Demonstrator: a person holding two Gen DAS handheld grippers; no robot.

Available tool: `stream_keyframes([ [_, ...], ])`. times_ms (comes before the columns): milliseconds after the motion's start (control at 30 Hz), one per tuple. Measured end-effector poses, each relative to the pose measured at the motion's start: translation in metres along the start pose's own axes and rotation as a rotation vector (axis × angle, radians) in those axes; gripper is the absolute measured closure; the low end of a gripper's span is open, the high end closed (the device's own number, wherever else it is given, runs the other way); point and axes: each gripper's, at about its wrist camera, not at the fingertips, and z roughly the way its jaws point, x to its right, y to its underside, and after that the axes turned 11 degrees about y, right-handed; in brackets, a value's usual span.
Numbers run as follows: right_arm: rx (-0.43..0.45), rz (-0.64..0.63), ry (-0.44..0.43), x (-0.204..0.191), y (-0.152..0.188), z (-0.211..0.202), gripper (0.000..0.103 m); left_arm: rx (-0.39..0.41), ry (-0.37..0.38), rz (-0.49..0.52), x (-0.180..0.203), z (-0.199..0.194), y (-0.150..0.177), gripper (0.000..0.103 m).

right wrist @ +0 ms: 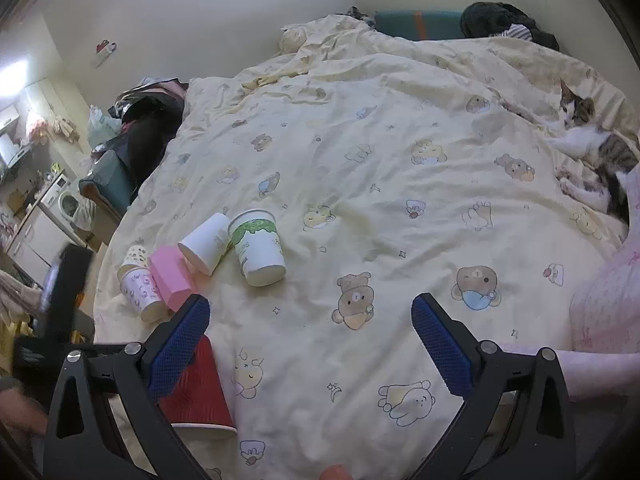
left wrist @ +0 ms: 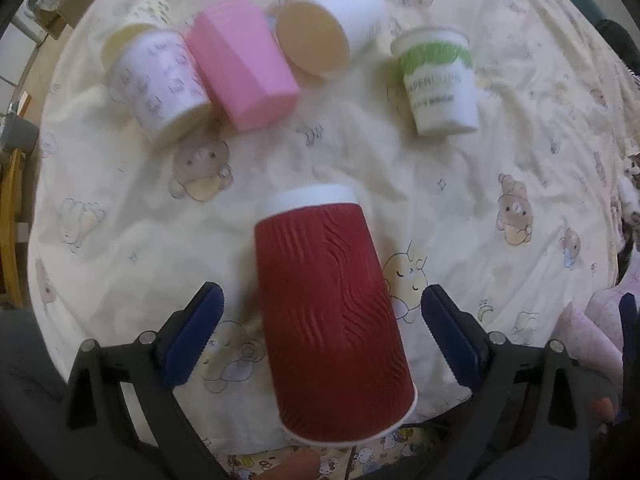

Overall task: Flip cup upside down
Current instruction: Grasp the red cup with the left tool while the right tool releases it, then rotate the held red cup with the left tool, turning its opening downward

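Red ribbed cup (left wrist: 332,312) lies on yellow bedspread (left wrist: 460,208), lower centre of left view, between fingers of left gripper (left wrist: 320,312). Jaws wide apart, both pads clear of cup walls, gripping nothing. Long axis runs roughly along fingers: white base toward top of frame, open rim toward camera. Right gripper (right wrist: 310,318) also wide open, empty, cup at its lower left. Left gripper nearer; likely does the grab.

yellow duvet (right wrist: 400,208) bears six cups (right wrist: 258,248), cat (right wrist: 588,136).
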Motion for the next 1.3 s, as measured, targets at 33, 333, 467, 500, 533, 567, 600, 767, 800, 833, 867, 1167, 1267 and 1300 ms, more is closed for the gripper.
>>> stream_keyframes([
  [33, -0.003, 0.000, -0.002, 0.000, 0.000, 0.001, 0.000, -0.013, 0.001, -0.006, -0.001, 0.005, -0.001, 0.014],
  [333, -0.033, -0.008, -0.020, -0.003, 0.001, 0.008, 0.000, -0.064, 0.032, -0.037, -0.010, 0.019, -0.004, 0.032],
  [467, -0.034, -0.010, -0.016, -0.004, 0.002, 0.008, 0.000, -0.048, 0.078, -0.006, -0.014, 0.004, 0.000, 0.034],
  [500, -0.033, -0.013, -0.015, -0.004, 0.002, 0.008, 0.000, -0.030, 0.091, 0.012, -0.015, -0.006, 0.001, 0.034],
  [533, -0.032, -0.017, -0.012, -0.005, 0.002, 0.008, 0.000, -0.016, 0.096, 0.021, -0.016, -0.013, 0.001, 0.034],
  [567, -0.033, -0.023, -0.009, -0.006, 0.003, 0.008, 0.000, 0.004, 0.102, 0.035, -0.020, -0.024, 0.001, 0.034],
  [600, -0.032, -0.027, -0.009, -0.007, 0.003, 0.008, 0.000, 0.016, 0.108, 0.043, -0.024, -0.032, 0.002, 0.034],
  [767, -0.065, -0.064, -0.065, -0.019, 0.007, 0.011, 0.000, 0.105, 0.131, 0.090, -0.053, -0.077, -0.001, 0.034],
  [800, -0.076, -0.071, -0.085, -0.023, 0.009, 0.012, 0.000, 0.123, 0.133, 0.097, -0.058, -0.083, -0.002, 0.034],
  [833, -0.084, -0.078, -0.097, -0.026, 0.010, 0.013, 0.000, 0.141, 0.132, 0.103, -0.063, -0.087, -0.001, 0.034],
  [867, -0.092, -0.091, -0.113, -0.031, 0.011, 0.013, 0.000, 0.163, 0.126, 0.107, -0.067, -0.093, 0.000, 0.034],
  [1167, -0.148, -0.164, -0.192, -0.071, 0.024, 0.022, 0.000, 0.296, 0.184, 0.096, -0.098, -0.092, 0.003, 0.034],
  [1267, -0.189, -0.212, -0.252, -0.088, 0.031, 0.024, 0.000, 0.310, 0.209, 0.137, -0.090, -0.095, 0.006, 0.034],
  [1300, -0.206, -0.227, -0.272, -0.092, 0.034, 0.025, 0.000, 0.315, 0.215, 0.146, -0.088, -0.096, 0.007, 0.034],
])
